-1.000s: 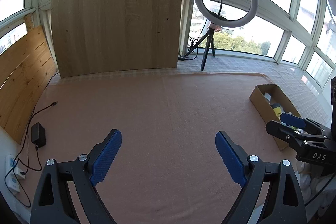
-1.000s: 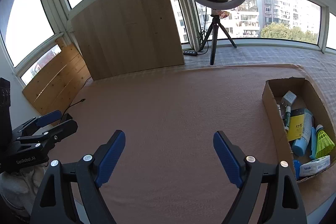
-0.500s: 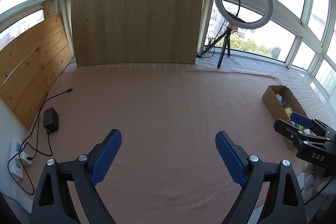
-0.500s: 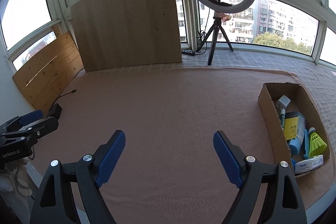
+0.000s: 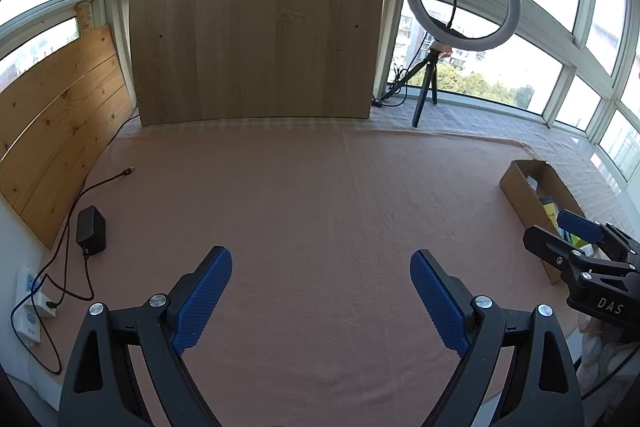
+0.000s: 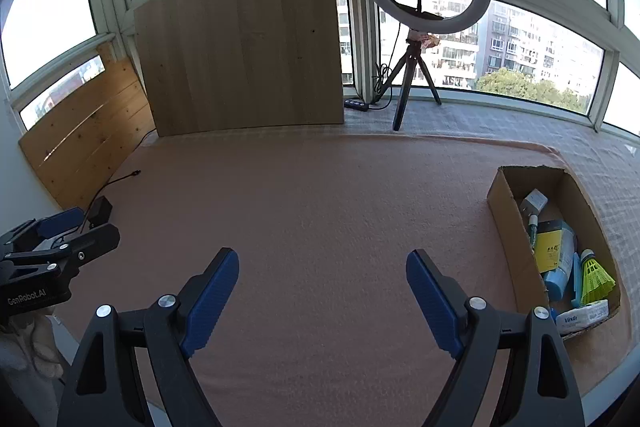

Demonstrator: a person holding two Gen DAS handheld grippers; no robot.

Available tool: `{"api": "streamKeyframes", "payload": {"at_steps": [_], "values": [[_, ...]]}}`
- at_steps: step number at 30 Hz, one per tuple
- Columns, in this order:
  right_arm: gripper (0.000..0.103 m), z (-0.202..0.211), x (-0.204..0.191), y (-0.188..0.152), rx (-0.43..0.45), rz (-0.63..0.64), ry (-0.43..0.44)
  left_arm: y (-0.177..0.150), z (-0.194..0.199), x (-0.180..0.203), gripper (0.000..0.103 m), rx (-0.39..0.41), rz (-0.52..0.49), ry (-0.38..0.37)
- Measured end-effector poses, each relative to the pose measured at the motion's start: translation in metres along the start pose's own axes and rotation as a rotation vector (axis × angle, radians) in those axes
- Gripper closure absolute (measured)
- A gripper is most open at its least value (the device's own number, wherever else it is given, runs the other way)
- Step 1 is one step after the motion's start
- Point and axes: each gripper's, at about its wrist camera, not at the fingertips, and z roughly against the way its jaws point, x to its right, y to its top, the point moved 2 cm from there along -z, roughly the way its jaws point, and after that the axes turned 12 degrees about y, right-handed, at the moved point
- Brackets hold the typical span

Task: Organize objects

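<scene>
Right wrist view shows the cardboard box (image 6: 505, 227) at the right edge of the pink-covered worktop (image 6: 320, 207), holding a yellow shuttlecock (image 6: 596, 273), a blue bottle (image 6: 558, 277) and a tissue pack (image 6: 582, 315); the right claw (image 6: 322, 301) is spread and empty. Left wrist view shows only the box's outer wall and rim, plus a black adapter (image 5: 91, 230) at far left; the left claw (image 5: 320, 301) is also spread, empty.

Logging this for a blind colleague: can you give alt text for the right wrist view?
The right claw hangs open and empty over a bare pink cloth. At right, a cardboard box holds a yellow shuttlecock, tissue pack and bottles; the left claw shows at far left.
</scene>
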Motion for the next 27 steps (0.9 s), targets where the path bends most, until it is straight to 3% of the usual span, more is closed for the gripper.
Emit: {"api": "streamKeyframes", "payload": {"at_steps": [27], "values": [[0.02,-0.014,0.002,0.001,-0.025,-0.003,0.008,0.0,-0.018,-0.005,0.01,-0.026,0.011,0.032]]}}
